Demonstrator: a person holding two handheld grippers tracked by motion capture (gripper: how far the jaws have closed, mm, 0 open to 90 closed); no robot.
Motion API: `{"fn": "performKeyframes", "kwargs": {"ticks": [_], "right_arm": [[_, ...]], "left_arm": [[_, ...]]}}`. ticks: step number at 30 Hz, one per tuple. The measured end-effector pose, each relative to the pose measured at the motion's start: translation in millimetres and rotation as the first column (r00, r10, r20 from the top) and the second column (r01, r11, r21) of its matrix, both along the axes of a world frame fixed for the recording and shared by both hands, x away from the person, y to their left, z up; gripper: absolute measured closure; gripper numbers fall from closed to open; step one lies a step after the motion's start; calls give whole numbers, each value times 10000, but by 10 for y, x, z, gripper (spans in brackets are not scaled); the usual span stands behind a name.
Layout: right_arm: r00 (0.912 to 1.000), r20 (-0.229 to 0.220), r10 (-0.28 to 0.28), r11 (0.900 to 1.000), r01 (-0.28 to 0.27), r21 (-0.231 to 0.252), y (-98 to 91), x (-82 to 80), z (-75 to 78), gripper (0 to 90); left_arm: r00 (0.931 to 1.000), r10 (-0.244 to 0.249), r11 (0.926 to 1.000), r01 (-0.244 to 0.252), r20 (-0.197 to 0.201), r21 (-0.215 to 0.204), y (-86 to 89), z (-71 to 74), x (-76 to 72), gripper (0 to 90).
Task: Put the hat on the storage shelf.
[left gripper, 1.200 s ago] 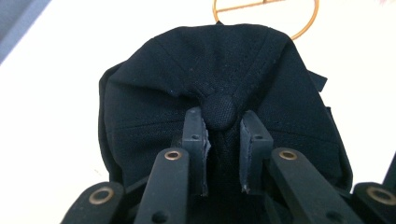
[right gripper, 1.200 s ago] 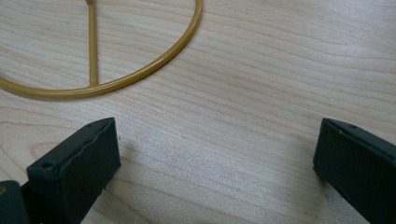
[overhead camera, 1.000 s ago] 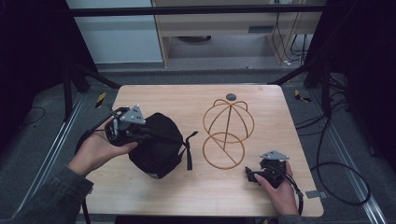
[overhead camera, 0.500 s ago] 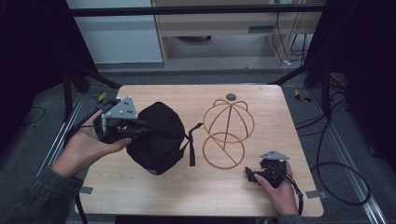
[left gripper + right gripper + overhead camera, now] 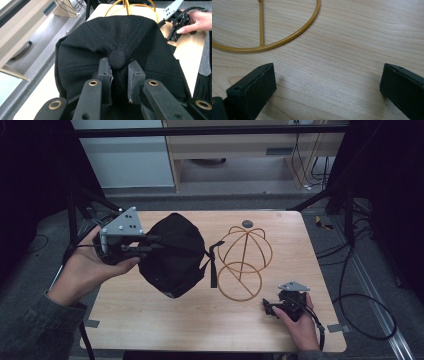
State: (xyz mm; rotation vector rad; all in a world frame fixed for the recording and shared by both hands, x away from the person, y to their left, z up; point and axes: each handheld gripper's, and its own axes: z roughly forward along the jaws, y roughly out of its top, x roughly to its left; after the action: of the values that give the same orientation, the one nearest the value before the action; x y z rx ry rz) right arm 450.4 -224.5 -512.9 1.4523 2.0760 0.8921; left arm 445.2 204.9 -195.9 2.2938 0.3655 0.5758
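Clamped between the jaws of the left gripper [image 5: 119,82] is the crown of a black cap [image 5: 172,252], pinched just below its top button [image 5: 117,59] (the fabric is bunched between the pads). The cap is held up off the wooden table [image 5: 150,320], hanging to the gripper's right in the high view, its strap [image 5: 213,265] dangling. Just beyond the cap, a gold wire stand [image 5: 245,262] is seen upright on the table. Near that stand's base ring, the right gripper [image 5: 327,82] is rested on the table with jaws spread wide, nothing between them.
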Motion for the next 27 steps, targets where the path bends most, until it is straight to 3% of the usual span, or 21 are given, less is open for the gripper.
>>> {"fn": "performKeyframes", "kwargs": {"ticks": [13,27], "right_arm": [[10000,30,20,10000,-20,-49,-2,2,-3,7],[10000,17,9,10000,-9,-50,-2,1,-2,7]], "left_arm": [[9993,-187,9996,195,336,-225,-172,202,36,764],[9985,-350,9992,359,427,-197,-320,267,85,765]]}}
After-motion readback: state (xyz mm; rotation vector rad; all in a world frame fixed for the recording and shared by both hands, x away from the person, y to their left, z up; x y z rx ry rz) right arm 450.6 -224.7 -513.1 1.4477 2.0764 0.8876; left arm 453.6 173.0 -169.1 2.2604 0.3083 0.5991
